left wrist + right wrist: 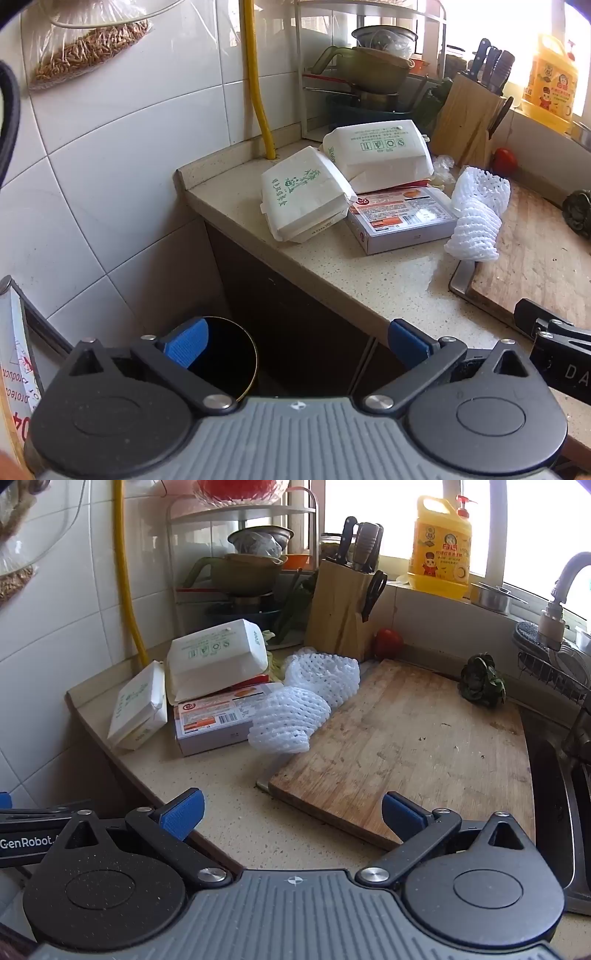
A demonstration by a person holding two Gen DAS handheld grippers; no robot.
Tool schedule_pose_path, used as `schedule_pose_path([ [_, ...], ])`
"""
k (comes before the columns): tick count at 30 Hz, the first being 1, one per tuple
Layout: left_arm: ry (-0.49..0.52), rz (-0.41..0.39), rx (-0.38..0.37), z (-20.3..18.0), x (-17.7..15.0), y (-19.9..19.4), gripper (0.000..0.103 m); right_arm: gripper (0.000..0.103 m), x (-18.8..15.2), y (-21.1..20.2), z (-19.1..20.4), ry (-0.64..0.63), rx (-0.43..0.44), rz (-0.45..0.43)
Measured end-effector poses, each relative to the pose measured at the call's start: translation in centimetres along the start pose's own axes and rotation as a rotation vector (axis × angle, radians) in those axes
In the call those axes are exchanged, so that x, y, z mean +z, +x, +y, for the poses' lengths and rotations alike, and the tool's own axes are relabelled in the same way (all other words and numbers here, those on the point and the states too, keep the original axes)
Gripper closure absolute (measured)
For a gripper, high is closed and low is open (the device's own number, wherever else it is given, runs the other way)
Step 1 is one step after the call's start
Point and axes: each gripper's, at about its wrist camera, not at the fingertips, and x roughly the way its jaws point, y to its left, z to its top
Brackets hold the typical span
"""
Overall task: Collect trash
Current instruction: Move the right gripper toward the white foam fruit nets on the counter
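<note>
Along the bottom of the left wrist view, the left gripper [295, 338] spreads its blue-padded fingers wide with nothing between them. Behind its left finger, low in the frame, sits the dark round mouth of a bin [225, 354] on the floor beside the cabinet. Above it, mid-frame, a speckled counter [332, 269] carries the trash: a white takeaway box [303, 194] with green print leaning against a second, larger takeaway box [380, 151], which rests on a flat printed carton [402, 221]. Just right of the carton lie two white foam fruit nets [476, 218], their ends overlapping a wooden cutting board [535, 258].

At the bottom of the right wrist view, the right gripper [293, 818] is likewise spread wide and empty, hovering over the counter edge and the near corner of the board. The trash pile sits left of centre. Farther back stand a knife block [341, 616], a red tomato [388, 642] and a yellow detergent bottle [441, 548] at the bright window. A dark green lump [482, 685], possibly a vegetable scrap, rests at the board's right edge near the sink [561, 794].
</note>
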Motion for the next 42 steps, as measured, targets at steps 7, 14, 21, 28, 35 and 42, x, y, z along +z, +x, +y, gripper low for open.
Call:
schedule_pose_path([
  [7, -0.004, 0.017, -0.023, 0.6, -0.3, -0.4, 0.001, 0.000, 0.0, -0.2, 0.2, 0.001, 0.002, 0.000],
  [14, -0.028, 0.035, -0.027, 0.3, -0.4, 0.4, 0.001, 0.000, 0.2, -0.3, 0.6, -0.009, 0.005, 0.003],
  [21, -0.025, 0.037, -0.038, -0.1, -0.5, 0.2, 0.001, 0.000, 0.3, -0.3, 0.3, -0.009, 0.006, 0.004],
  [28, -0.028, 0.041, -0.042, 0.1, -0.3, 0.3, 0.001, 0.000, 0.3, -0.2, 0.3, -0.007, 0.013, 0.004],
  [35, -0.008, 0.065, -0.060, -0.7, -0.4, 0.9, 0.001, 0.000, 0.2, 0.2, -0.1, -0.003, 0.011, 0.016],
  [42, -0.006, 0.058, -0.075, -1.6, 0.1, 1.5, 0.001, 0.000, 1.1, 2.1, -1.4, 0.010, 0.019, 0.027],
])
